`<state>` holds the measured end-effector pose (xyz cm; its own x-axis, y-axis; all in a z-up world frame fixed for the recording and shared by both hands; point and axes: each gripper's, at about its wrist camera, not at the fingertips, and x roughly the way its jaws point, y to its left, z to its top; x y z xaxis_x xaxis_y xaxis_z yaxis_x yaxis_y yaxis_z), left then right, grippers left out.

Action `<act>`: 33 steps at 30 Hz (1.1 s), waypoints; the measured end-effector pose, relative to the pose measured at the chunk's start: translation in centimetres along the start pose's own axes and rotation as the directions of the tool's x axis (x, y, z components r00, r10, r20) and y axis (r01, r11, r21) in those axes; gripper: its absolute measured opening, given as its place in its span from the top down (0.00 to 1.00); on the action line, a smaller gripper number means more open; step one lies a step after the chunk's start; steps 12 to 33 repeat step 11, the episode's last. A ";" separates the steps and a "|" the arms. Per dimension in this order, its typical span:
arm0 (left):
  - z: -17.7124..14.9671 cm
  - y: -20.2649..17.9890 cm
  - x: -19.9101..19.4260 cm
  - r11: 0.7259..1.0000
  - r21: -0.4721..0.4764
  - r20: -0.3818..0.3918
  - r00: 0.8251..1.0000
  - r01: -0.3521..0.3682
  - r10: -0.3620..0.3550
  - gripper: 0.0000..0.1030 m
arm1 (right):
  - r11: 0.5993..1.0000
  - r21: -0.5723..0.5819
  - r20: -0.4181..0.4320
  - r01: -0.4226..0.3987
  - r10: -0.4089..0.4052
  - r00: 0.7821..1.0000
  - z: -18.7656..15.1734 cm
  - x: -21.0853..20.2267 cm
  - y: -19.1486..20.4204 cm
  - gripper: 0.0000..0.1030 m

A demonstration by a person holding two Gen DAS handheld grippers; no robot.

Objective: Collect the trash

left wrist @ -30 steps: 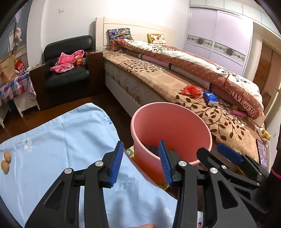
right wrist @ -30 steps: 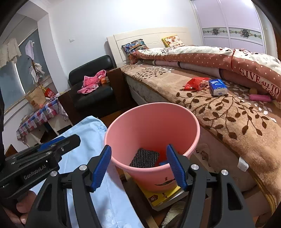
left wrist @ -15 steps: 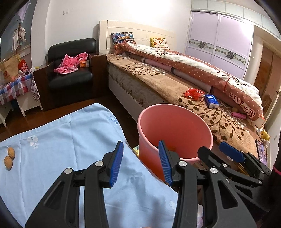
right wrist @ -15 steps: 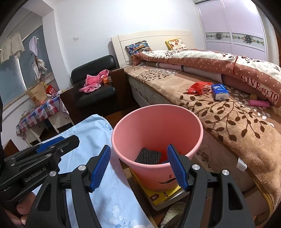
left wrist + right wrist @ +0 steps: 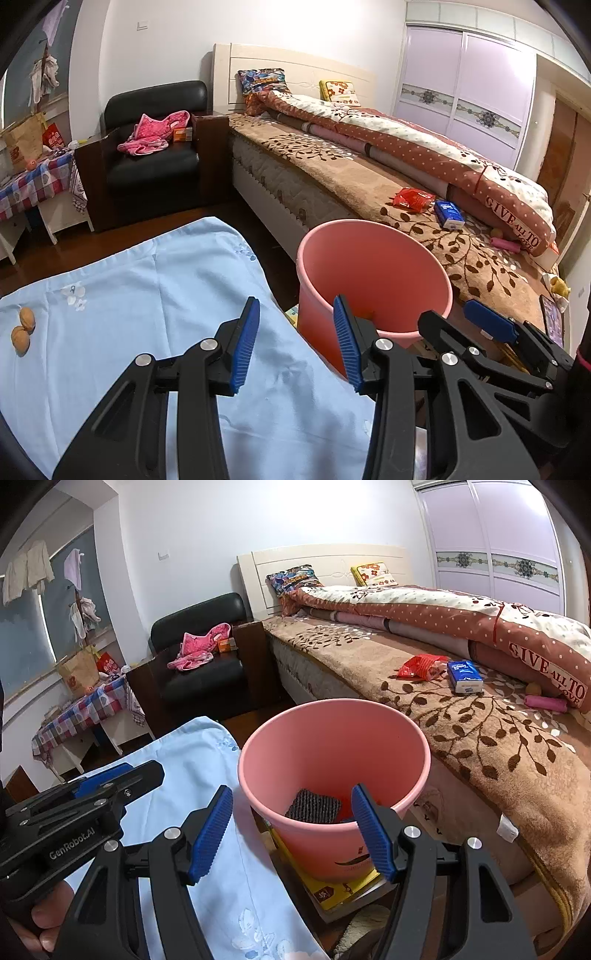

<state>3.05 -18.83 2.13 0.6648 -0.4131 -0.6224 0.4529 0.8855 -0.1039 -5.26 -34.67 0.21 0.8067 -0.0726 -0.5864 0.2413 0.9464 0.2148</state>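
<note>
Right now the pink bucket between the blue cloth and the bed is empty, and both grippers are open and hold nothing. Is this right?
Not quite: the pink bucket is not empty. The right wrist view shows a dark ribbed pad lying at its bottom. The rest stands: the bucket is between the blue cloth and the bed, and the left gripper and right gripper are open and hold nothing.

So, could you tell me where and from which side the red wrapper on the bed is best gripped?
Grip the red wrapper by its raised, crumpled edge on the bucket-facing side, coming from above and from that side. It lies loose on the brown blanket, and the blue tissue pack crowds its other side.
</note>
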 end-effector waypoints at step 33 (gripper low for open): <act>-0.2 0.5 0.5 1.000 -0.011 -0.029 1.000 -0.004 0.003 0.59 | 1.000 -0.006 -0.014 -0.002 0.002 1.000 -0.2 0.4 0.1 0.36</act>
